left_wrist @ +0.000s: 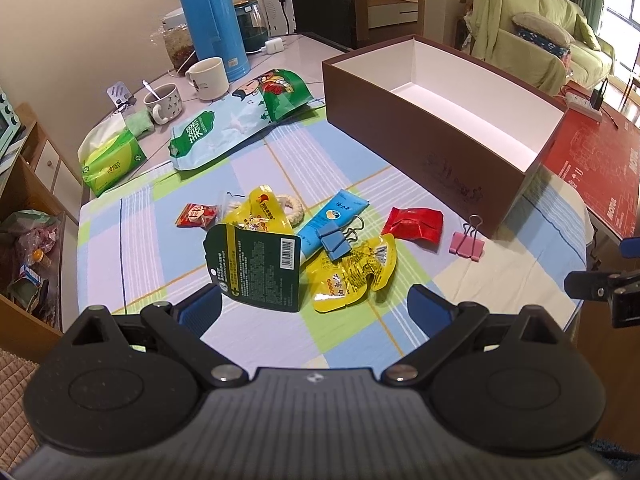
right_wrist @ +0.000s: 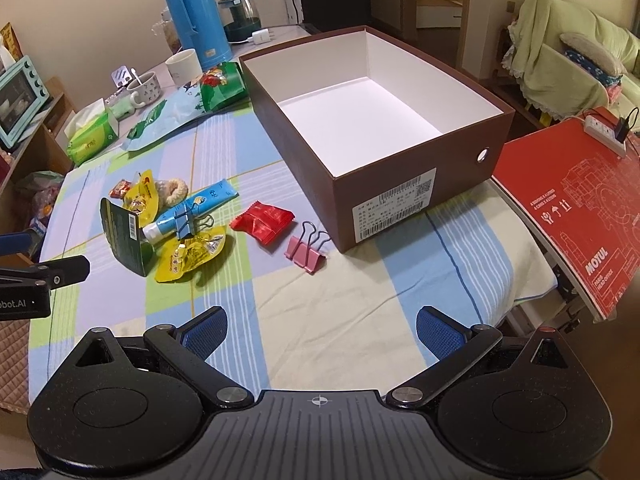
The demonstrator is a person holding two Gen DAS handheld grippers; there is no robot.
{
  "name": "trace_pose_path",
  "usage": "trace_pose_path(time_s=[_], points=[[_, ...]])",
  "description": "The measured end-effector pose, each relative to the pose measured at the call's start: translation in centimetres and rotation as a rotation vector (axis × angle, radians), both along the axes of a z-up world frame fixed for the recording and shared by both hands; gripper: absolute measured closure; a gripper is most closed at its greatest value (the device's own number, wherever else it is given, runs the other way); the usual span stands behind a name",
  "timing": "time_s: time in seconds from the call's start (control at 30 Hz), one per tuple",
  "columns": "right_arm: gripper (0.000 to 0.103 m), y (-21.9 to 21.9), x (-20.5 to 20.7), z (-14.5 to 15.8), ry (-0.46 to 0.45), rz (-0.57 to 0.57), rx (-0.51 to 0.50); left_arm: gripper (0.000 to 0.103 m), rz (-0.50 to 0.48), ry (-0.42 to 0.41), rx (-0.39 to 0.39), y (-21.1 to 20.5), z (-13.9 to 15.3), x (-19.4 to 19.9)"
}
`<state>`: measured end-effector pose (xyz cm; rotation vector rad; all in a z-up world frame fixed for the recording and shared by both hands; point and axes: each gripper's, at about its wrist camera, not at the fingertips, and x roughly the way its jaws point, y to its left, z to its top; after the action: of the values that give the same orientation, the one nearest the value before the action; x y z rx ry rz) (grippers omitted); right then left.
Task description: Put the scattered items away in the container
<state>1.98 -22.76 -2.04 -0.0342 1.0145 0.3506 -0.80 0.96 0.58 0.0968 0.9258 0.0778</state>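
i see my left gripper low in the frame with its jaws wide apart and nothing between them. my right gripper is the same, jaws apart and holding nothing.

the brown box sits in the upper right of the right view, and what i can see of its white inside has nothing in it. the little things all lie on the checked cloth, left of the middle.

the pink clip lies just beside the box. it is small, hard and a bit slippery, so i would pinch its flat body, not the wire loops. the red packet is light, soft and crinkly; i would grab it across the puffy middle. the blue tube is squishy and has a blue clip on top of it, so both may come up together. the yellow packets are thin and floppy. the dark green card looks stiff and stands tilted, so i would take its top edge.
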Motion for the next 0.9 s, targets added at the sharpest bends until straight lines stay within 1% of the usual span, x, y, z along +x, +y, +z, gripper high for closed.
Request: trace_pose_path(time_s=[0.9], points=[[0.0,0.94,-0.42,0.86,-0.029,0.002,-0.024,0.005,-0.004,-0.017,-0.008,0.98,0.35,-0.11]])
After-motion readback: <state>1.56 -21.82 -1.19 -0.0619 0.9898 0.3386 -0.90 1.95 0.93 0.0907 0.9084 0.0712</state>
